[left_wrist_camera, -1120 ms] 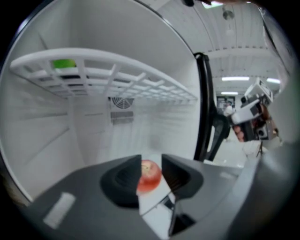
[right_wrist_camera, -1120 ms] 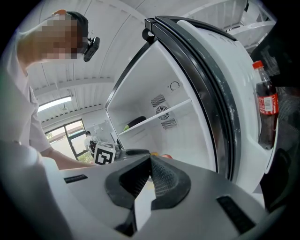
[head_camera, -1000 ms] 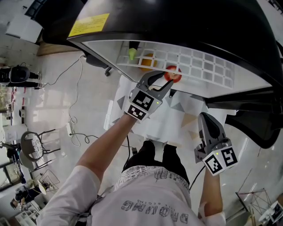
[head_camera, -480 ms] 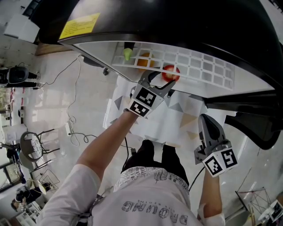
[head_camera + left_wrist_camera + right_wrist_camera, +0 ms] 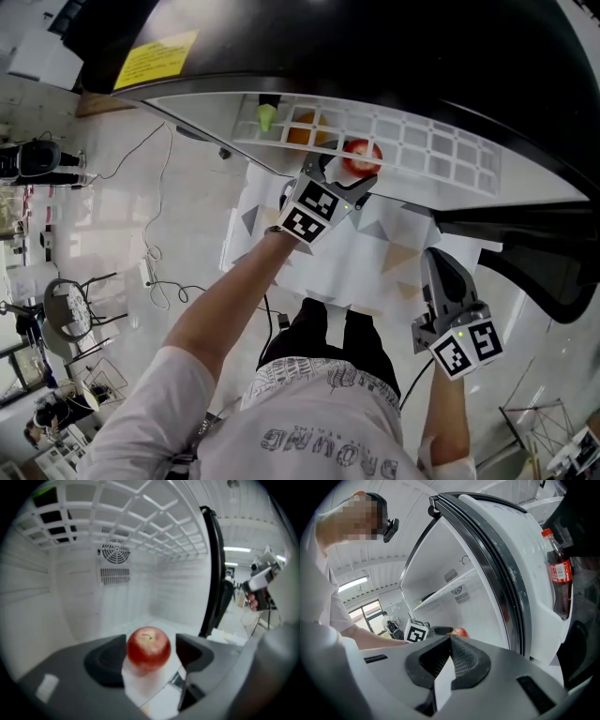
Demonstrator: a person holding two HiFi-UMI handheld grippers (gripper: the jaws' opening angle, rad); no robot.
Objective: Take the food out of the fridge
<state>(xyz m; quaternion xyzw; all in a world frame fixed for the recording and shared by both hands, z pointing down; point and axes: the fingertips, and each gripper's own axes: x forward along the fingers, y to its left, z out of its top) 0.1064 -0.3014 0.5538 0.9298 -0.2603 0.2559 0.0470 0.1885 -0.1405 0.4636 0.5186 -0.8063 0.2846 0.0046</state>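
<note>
A red apple (image 5: 149,649) sits on the white floor of the open fridge compartment, also seen from above (image 5: 361,155) and from the right gripper view (image 5: 461,632). My left gripper (image 5: 150,656) reaches into the fridge with the apple between its jaws. The jaws are opening, with a slim gap on each side of the fruit. From above, the left gripper (image 5: 342,178) lies at the edge of the wire shelf (image 5: 422,150). My right gripper (image 5: 439,262) hangs outside the fridge, lower right, its jaws closed and empty (image 5: 450,641).
An orange item (image 5: 302,134) and a green one (image 5: 267,115) lie under the wire shelf, left of the apple. A cola bottle (image 5: 559,573) stands in the open fridge door (image 5: 506,573). A patterned mat (image 5: 375,253) covers the floor below.
The left gripper's jaws have spread wider around the apple, and that hand has shifted slightly further toward the fridge. The right gripper has stayed put.
</note>
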